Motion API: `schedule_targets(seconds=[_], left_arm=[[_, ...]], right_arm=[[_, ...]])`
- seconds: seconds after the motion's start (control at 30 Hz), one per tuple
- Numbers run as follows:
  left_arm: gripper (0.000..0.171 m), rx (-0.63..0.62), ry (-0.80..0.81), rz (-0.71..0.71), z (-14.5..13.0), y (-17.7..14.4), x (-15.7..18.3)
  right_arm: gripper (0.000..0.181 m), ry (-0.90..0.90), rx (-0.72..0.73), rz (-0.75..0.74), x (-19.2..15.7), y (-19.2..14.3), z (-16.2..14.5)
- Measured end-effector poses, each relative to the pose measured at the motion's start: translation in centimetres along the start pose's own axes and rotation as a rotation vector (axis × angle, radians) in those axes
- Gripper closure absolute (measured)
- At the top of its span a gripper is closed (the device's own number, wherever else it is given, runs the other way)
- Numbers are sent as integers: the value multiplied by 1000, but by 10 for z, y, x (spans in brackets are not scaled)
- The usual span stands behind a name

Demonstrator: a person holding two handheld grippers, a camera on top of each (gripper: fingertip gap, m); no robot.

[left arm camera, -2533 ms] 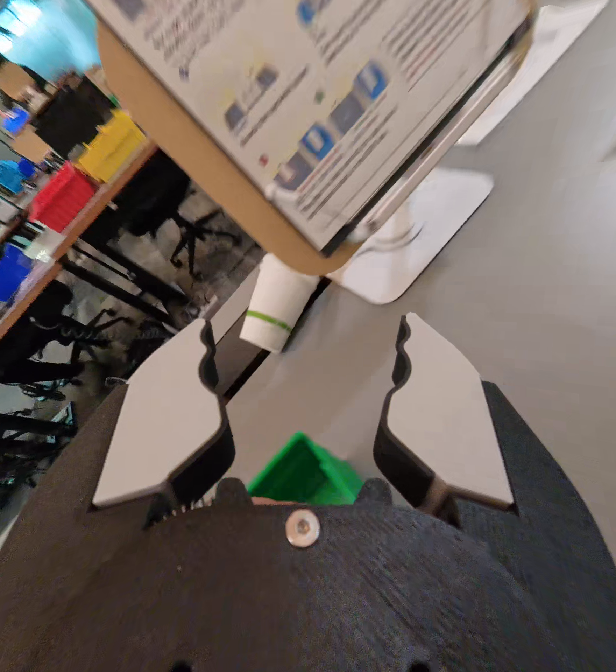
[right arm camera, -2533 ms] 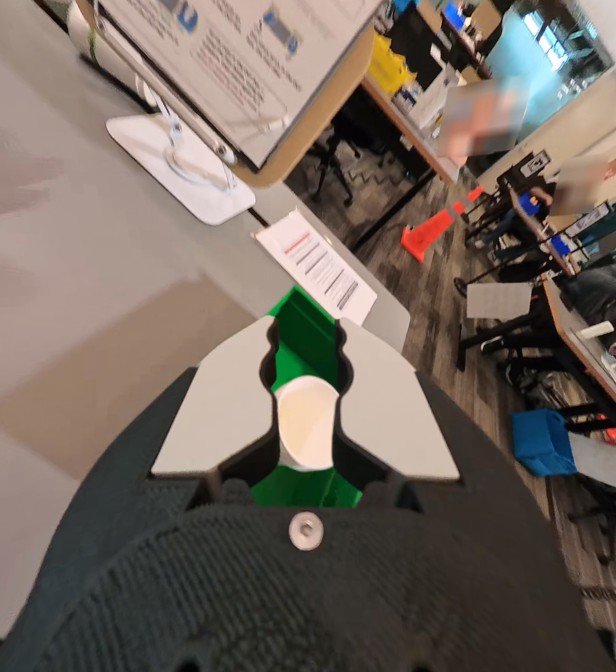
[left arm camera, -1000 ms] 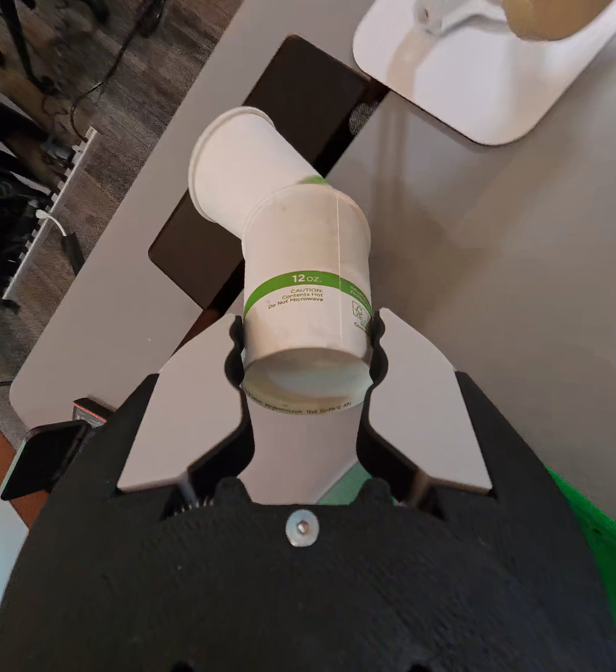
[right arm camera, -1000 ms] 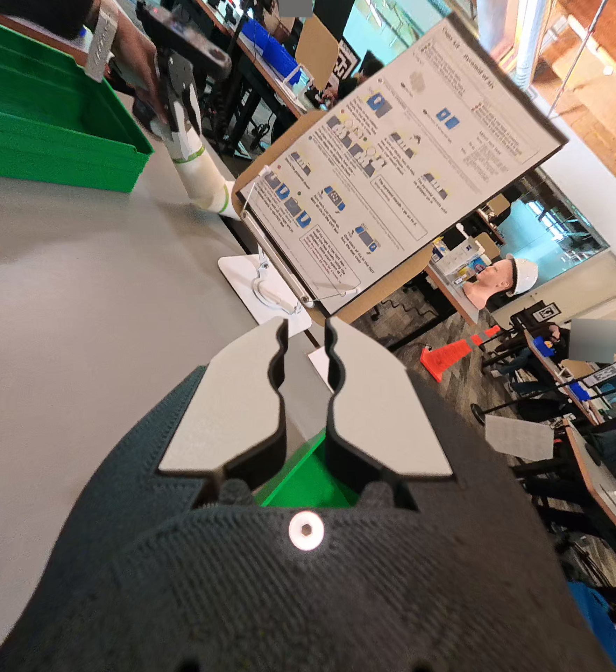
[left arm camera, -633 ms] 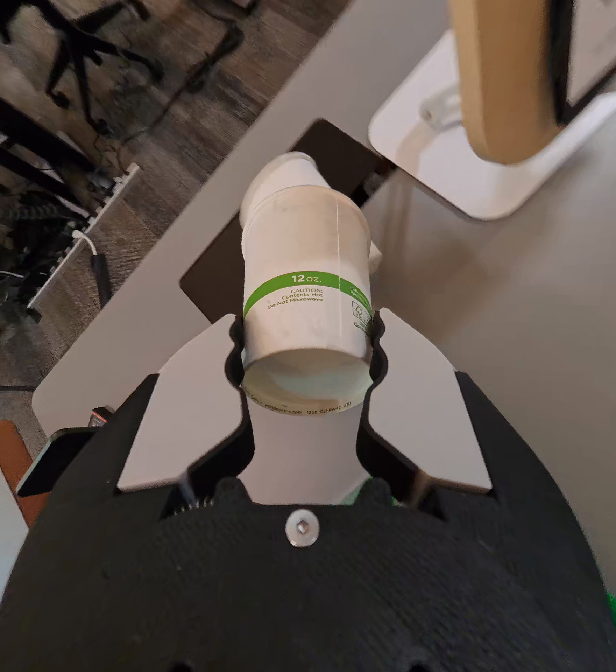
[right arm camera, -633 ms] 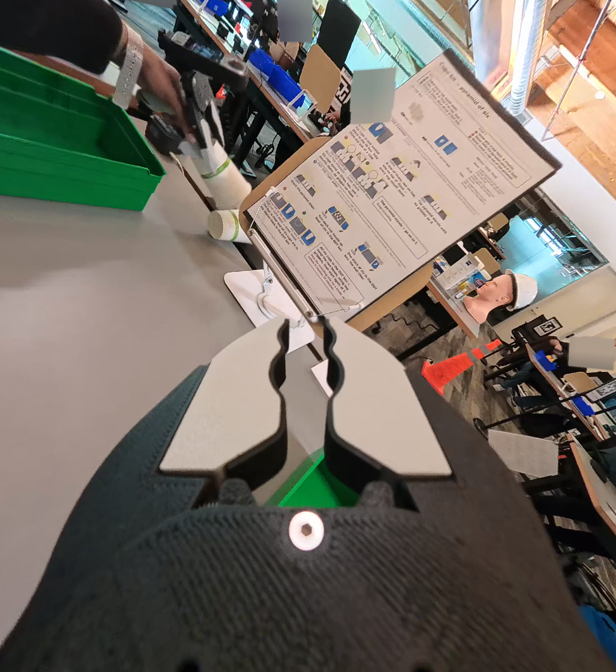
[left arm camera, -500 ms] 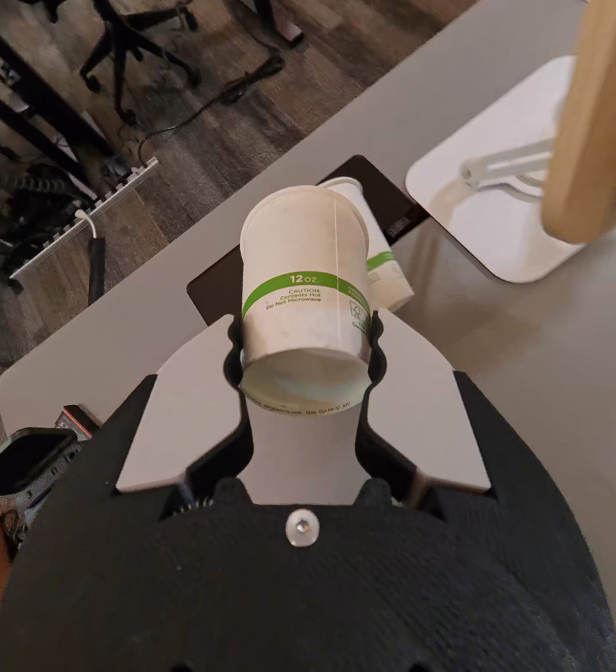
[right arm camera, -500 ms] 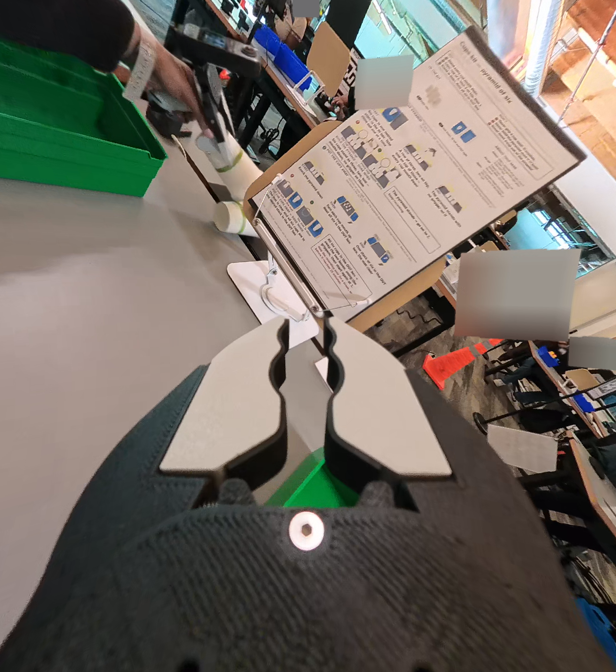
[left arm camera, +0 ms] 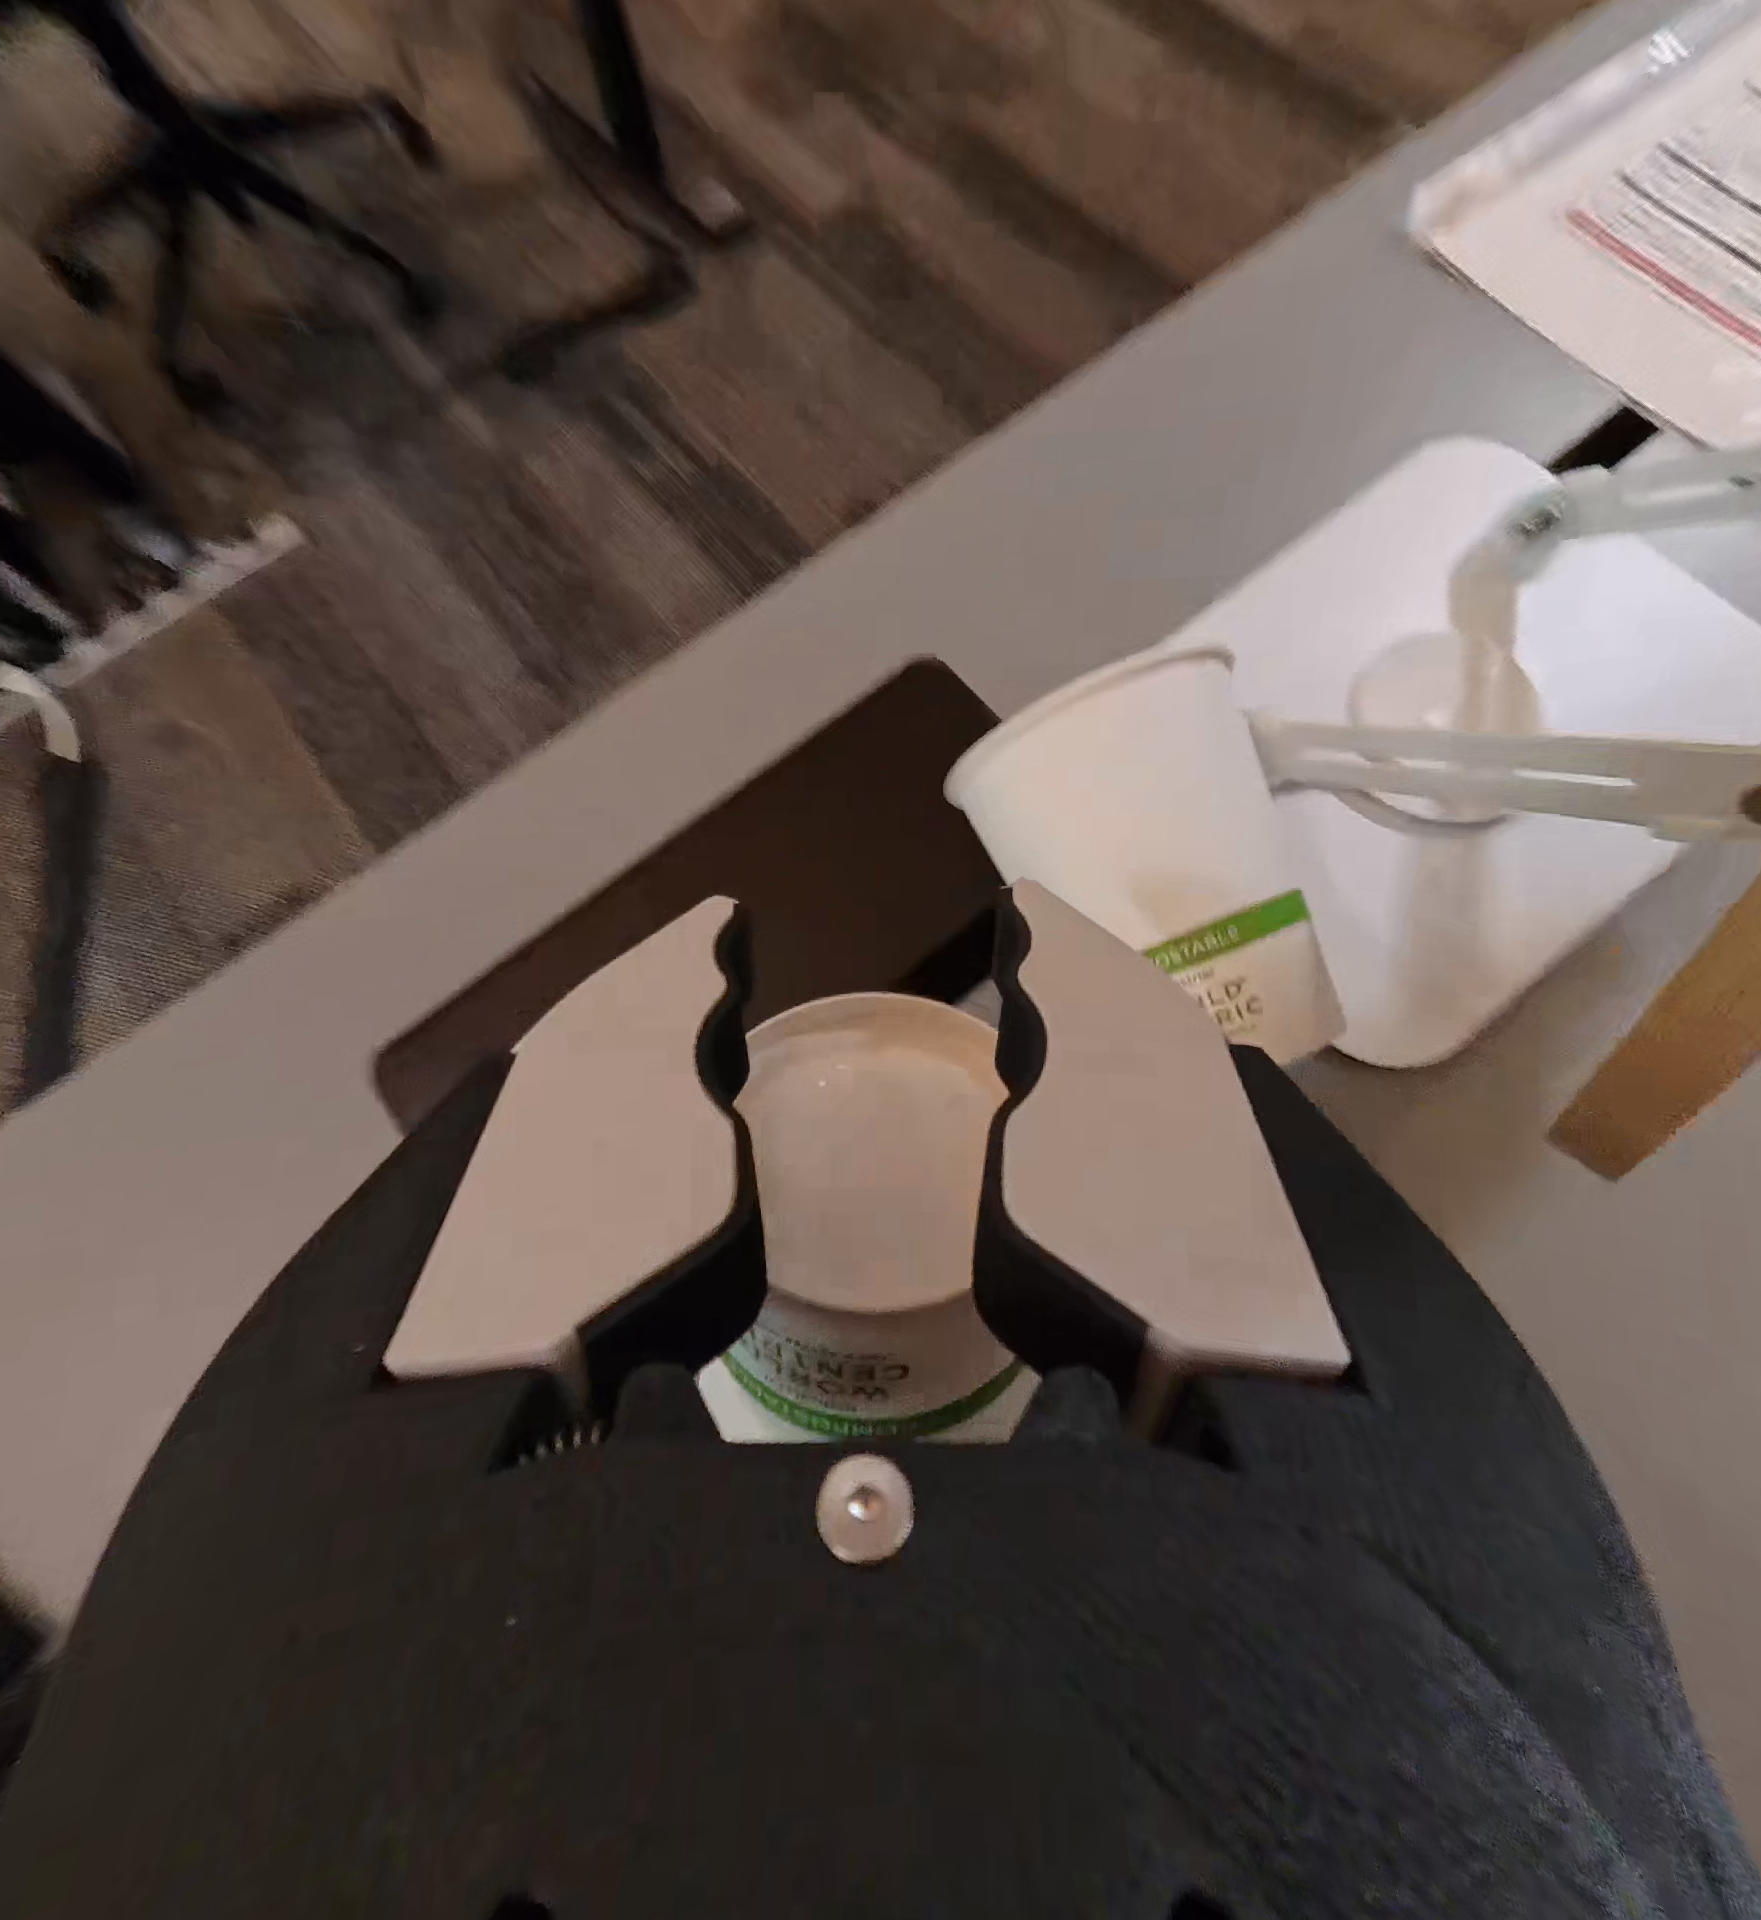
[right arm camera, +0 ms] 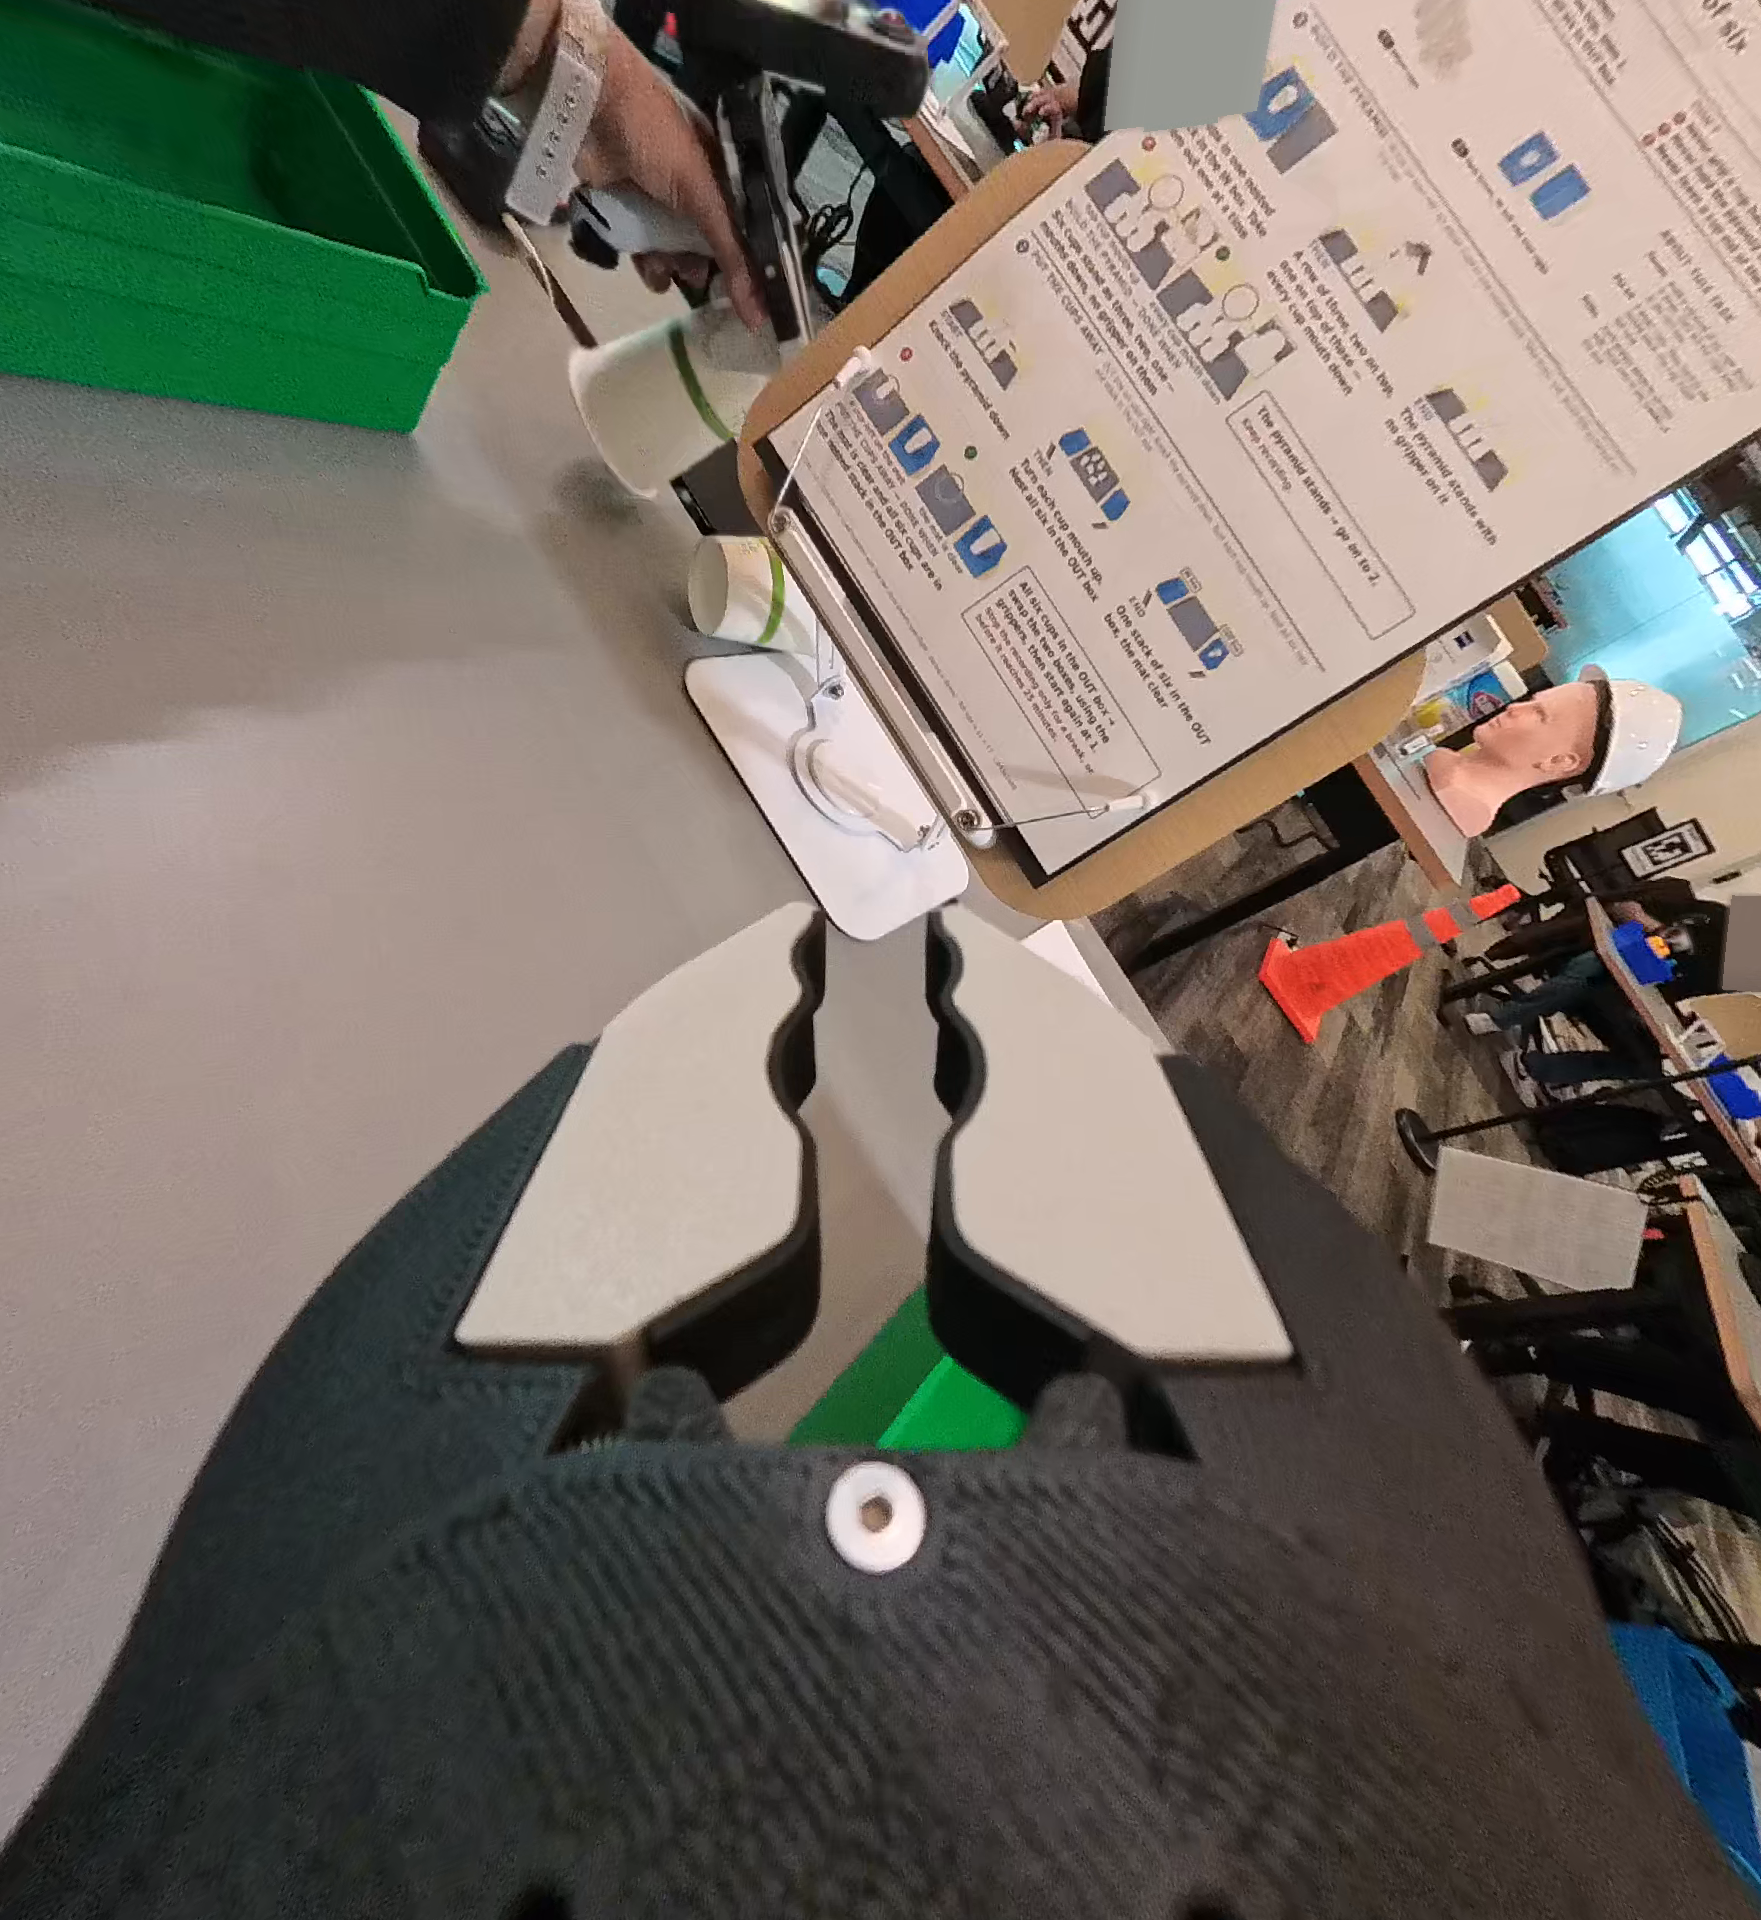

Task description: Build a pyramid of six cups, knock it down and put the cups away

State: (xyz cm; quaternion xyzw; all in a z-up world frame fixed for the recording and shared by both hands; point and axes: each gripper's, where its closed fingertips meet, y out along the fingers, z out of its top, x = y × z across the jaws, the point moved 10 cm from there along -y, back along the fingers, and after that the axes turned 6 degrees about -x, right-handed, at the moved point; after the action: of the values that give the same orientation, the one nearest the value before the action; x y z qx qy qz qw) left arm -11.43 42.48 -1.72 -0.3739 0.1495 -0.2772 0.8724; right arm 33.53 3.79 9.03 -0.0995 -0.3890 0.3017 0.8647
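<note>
My left gripper (left arm camera: 871, 914) is shut on a white paper cup with a green band (left arm camera: 871, 1143). Its round base shows between the fingers and its banded side lies near the palm. The right wrist view shows this cup (right arm camera: 637, 416) tilted just above the table, mouth down and to the left, under a person's hand (right arm camera: 647, 177). A second cup (left arm camera: 1146, 831) lies on its side by the dark mat (left arm camera: 834, 810); it also shows in the right wrist view (right arm camera: 741, 592). My right gripper (right arm camera: 874, 925) is empty, with only a narrow gap between its fingers, above a green bin (right arm camera: 917, 1382).
An instruction board (right arm camera: 1271, 416) on a white stand base (right arm camera: 834, 810) stands right of the lying cup. A large green tray (right arm camera: 180, 260) sits at the far left. A paper sheet (left arm camera: 1686, 208) lies near the table edge. An orange cone (right arm camera: 1354, 966) and desks are beyond.
The left gripper has tipped downward and the held cup has swung so its base faces up. The lying cup now sits to its right. The right gripper stays empty and narrow.
</note>
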Motion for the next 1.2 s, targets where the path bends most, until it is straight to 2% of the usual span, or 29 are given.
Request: schedule_targets(seconds=[0.1, 0.13, 0.2, 0.3, 0.37, 0.47, 0.63, 0.73, 0.87, 0.97, 1.07, 1.2], left_arm=[[129, -31, -31, -64, -1, 6, 9], [146, -20, -39, -80, -1, 4, 13], [151, 12, -32, -84, -6, -3, 19], [134, -69, 46, -84, -19, -5, 28], [121, -21, 47, -49, -20, -9, 29], [109, 78, -2, -90, -15, -18, 28], [101, 128, 28, -3, -22, -33, 34], [104, 154, 212, 193, -41, -46, 45], [116, 182, 648, 401, -73, -56, 79], [126, 145, 890, 420, -86, -52, 110], [124, 66, 981, 370, -86, -41, 137], [128, 35, 1091, 415, -78, -18, 157]], right_arm=[[162, 4, -7, -10, 2, -1, -2], [162, 7, -4, -12, 3, -2, -2], [163, 15, 12, -9, 5, -4, -3], [163, 18, 22, 3, 4, -3, -4], [163, 9, 11, 4, 3, -2, -6], [162, -9, -6, -9, 1, -4, -6], [162, 2, 34, -26, 5, -18, -2], [163, 15, 58, -24, 7, -22, -2], [163, 11, 48, -18, 6, -20, -5], [163, 4, 45, -14, 4, -19, -4], [163, -10, 50, -17, 2, -21, -1], [163, -26, 57, -66, 6, -35, 0]])
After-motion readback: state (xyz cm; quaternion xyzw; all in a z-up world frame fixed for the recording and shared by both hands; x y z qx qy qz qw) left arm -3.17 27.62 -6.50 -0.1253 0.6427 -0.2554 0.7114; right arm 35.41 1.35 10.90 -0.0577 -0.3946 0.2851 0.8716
